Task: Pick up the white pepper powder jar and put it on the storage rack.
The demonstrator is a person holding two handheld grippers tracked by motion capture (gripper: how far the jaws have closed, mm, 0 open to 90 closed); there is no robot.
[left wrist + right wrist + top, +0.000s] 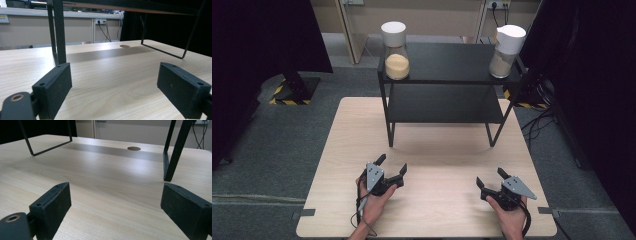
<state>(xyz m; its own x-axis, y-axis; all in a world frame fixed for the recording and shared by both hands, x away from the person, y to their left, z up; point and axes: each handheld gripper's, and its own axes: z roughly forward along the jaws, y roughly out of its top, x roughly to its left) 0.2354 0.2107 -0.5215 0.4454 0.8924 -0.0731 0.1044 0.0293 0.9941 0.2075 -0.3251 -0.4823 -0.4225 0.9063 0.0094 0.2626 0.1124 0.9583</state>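
Jars [396, 50] sit untouched on the far shelf [447, 62]; we rest both grippers [390, 170] [491, 181] near, jaws wide, empty. We judge the next move: reach forward.

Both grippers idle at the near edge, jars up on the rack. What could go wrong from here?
1. Both jars, the left jar and the right jar, stand near the ends of the rack top shelf; a sideways nudge might tip one off.
2. The right jar's white lid looks tilted, so it may not be seated; lifting by the lid could spill it.
3. Left gripper and right gripper are open; reaching forward, a jaw could clip a rack leg.
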